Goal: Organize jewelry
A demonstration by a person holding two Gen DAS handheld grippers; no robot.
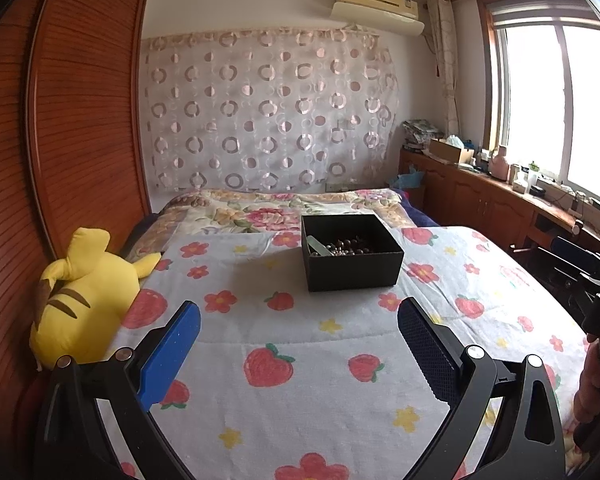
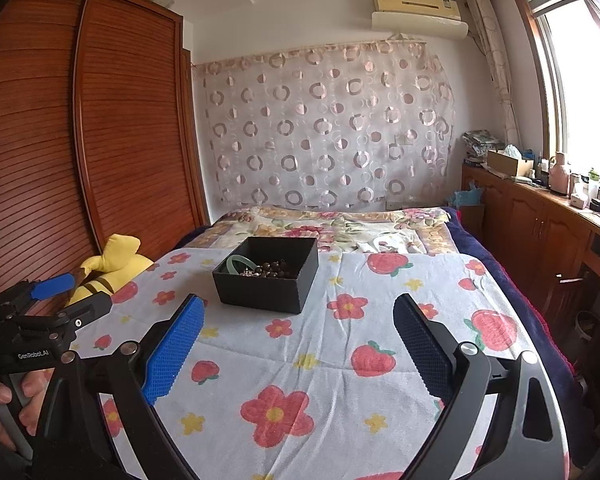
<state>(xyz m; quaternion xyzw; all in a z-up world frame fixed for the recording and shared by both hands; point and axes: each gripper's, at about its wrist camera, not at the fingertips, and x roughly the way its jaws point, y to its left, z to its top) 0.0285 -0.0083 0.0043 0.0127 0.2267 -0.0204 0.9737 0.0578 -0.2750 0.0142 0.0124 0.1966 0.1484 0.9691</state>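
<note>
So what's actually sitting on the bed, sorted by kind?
Black boxes: 1, with a green bangle and dark beads inside
Yellow plush toys: 1
Total: 2

Open black box upright on bedspread, holding dark beads and green bangle.
</note>
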